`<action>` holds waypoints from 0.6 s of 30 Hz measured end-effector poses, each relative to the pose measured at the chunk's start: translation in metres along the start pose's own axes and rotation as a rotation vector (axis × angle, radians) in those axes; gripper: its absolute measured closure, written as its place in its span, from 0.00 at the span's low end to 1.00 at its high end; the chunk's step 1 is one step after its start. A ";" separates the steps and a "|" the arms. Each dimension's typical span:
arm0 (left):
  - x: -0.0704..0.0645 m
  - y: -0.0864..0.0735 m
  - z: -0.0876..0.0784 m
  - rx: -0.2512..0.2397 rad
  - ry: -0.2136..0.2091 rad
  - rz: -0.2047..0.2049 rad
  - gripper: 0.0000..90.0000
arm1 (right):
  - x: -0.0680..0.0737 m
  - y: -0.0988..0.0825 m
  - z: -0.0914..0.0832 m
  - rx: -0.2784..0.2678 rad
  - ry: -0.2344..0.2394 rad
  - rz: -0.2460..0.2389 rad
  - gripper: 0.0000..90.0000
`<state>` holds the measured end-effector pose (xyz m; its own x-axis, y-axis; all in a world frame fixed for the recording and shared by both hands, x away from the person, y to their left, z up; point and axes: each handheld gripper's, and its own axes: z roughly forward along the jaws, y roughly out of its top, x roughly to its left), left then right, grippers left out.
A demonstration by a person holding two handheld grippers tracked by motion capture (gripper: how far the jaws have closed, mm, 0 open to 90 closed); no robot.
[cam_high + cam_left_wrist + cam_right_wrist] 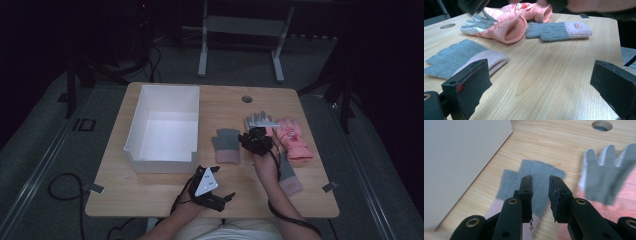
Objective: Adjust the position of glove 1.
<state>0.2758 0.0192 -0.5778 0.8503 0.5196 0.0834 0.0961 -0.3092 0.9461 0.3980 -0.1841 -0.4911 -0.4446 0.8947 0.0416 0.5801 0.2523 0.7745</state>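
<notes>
A grey knit glove with a pink cuff (227, 145) (510, 181) lies flat just right of the white bin (162, 127). My right gripper (255, 139) (541, 178) hovers above it, jaws a narrow gap apart with nothing between them. To its right lie a pink ski glove, grey palm up (260, 120) (604, 180), and a second pink one (295, 140). Another grey knit glove (289, 175) (559, 30) rests beside my right forearm. My left gripper (225, 199) (540, 67) sits low near the table's front edge, jaws wide and empty.
The white bin (461, 157) is empty, and its wall stands close on the left of my right gripper. A round cable hole (247, 99) lies at the back of the wooden table (165, 195). Desk legs and cables stand on the floor beyond.
</notes>
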 end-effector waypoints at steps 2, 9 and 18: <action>0.000 0.000 0.000 -0.001 0.000 0.002 0.03 | -0.009 -0.002 -0.009 -0.001 -0.001 -0.029 0.80; 0.000 0.000 0.000 -0.002 0.000 -0.001 0.03 | -0.037 -0.017 -0.032 -0.007 -0.008 -0.075 0.80; 0.000 0.000 0.000 -0.001 -0.002 -0.002 0.03 | -0.079 -0.055 -0.063 0.000 -0.022 -0.143 0.80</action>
<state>0.2758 0.0192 -0.5779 0.8510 0.5188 0.0811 0.0972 -0.3074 0.9466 0.3585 -0.2917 -0.4972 -0.5081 0.8573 -0.0829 0.5120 0.3780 0.7714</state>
